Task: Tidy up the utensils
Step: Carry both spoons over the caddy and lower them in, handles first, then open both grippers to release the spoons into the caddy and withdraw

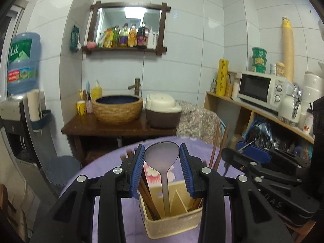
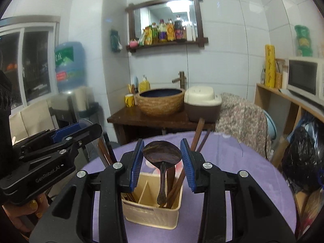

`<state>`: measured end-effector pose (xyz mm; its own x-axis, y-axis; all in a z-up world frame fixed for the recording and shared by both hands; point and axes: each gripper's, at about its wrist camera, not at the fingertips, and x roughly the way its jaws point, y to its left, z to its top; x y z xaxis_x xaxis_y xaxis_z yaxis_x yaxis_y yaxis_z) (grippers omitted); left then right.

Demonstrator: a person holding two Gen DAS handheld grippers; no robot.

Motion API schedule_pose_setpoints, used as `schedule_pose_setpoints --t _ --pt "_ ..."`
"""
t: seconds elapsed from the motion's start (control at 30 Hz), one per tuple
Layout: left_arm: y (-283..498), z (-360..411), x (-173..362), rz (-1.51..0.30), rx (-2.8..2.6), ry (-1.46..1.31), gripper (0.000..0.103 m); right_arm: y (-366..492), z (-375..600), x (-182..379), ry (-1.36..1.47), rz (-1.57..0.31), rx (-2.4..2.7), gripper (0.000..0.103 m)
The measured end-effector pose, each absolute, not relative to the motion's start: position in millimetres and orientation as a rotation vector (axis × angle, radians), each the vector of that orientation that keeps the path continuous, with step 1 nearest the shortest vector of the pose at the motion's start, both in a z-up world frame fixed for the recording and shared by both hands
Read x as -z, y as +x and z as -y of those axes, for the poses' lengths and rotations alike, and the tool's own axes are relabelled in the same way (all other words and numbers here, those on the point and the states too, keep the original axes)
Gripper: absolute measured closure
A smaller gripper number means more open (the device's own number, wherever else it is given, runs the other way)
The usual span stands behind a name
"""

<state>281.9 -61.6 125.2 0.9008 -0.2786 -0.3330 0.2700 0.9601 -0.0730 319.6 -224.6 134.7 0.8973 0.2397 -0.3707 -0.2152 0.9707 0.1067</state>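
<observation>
Left claw (image 1: 162, 147): narrow, pads pressed on both rims of a metal spoon (image 1: 163, 172) bowl. Bowl up between the tips, handle hanging straight down below the claw. Right claw (image 2: 161, 141): same narrow grip, holding a dark wooden spoon (image 2: 162, 156) by the bowl, handle down.

Just below and beyond each claw is the beige holder (image 2: 149, 212) with slanted dividers. It is centred under the tips in both wrist views, so both claws converge on it. Can't tell if the handle ends are already inside a slot or only in front of the rim.

Brown chopsticks (image 2: 197, 133) stand in the holder. They lean out to both sides, behind the fingers and past the tips. The holder sits on the purple-covered counter (image 2: 232, 162), with the counter edge beyond the claws.

Likely step: seat each spoon handle-first in a free slot.

To do it well:
- keep the handle plumb
- aim for the gap beside the divider, clear of the chopsticks
- go one claw at a time, as both over one small holder risks the fingers knocking
- let go only once the handle is well down
- the holder looks light, so a sideways push may tip it
</observation>
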Motion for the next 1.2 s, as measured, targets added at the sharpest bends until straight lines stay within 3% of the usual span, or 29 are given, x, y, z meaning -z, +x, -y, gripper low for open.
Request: schedule_pose_setpoints --t 0.27,0.5,0.63,0.73,0.83,0.93,1.0,1.1,1.2 --pt "286.9 52.1 -77.7 -0.412 0.259 -0.016 0.067 327.8 222.0 -81.3 0.055 -0.473 -0.221 0.065" --pt "288.2 48.5 -68.3 -0.420 0.262 0.003 0.067 327.1 225.4 -71.0 0.063 -0.469 -0.218 0.065" --pt "284.8 49.2 -68.6 -0.407 0.254 0.029 0.064 322.0 226.4 -71.6 0.058 -0.450 -0.213 0.058" --pt "280.3 43.8 -70.5 -0.399 0.254 0.015 0.055 315.3 230.7 -75.6 0.079 -0.431 -0.223 0.043" --pt "272.5 37.0 -73.6 -0.390 0.254 0.000 0.043 305.7 232.4 -80.8 0.087 -0.413 -0.235 0.040" --pt "260.5 32.6 -76.9 -0.367 0.258 -0.001 0.035 291.2 233.0 -84.8 0.077 -0.386 -0.234 0.026" --pt "250.3 29.8 -77.9 -0.351 0.244 0.015 0.024 280.8 233.3 -86.7 0.054 -0.366 -0.211 0.024" --pt "232.6 21.4 -76.4 -0.317 0.230 0.015 0.006 262.5 238.9 -86.5 0.036 -0.347 -0.194 0.014" --pt "213.4 12.8 -67.1 -0.317 0.235 0.028 0.005 239.8 248.3 -80.0 0.040 -0.354 -0.183 0.006"
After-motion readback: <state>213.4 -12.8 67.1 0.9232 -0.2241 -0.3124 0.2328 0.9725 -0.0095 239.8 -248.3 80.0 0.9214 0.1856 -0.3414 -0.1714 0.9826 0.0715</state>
